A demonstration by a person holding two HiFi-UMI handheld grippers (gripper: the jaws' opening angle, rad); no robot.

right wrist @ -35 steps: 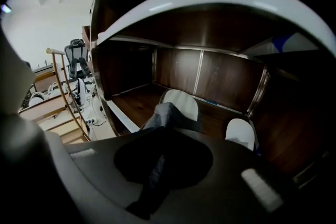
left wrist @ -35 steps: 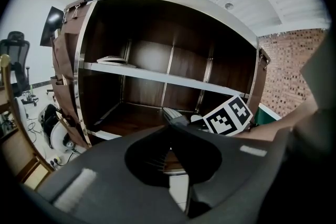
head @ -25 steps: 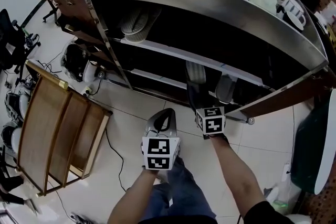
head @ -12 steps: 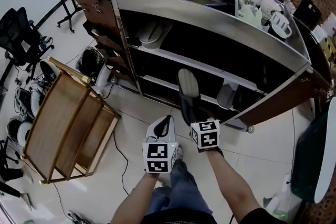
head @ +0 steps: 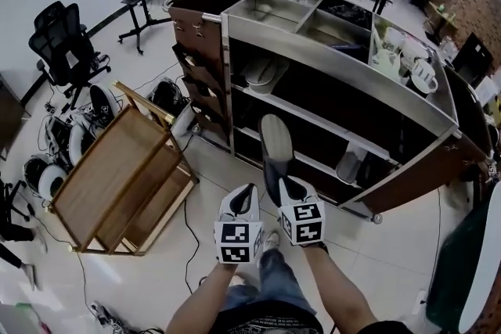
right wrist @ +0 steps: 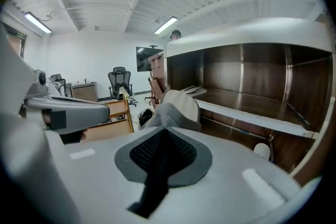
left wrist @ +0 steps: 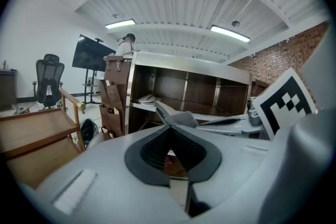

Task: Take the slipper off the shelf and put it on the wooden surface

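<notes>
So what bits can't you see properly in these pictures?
- Slipper, right gripper view: its gripped end is hidden by the right gripper.
- Pale thing low in the shelf, head view: too shadowed and small to name.
- Wooden surface, left gripper view: cut off at the left edge.

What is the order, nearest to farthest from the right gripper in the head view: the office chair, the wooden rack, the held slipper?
1. The slipper, clamped in the right gripper, just ahead of it.
2. The wooden rack, on the floor to the left.
3. The office chair, far left, near the wall.
</notes>
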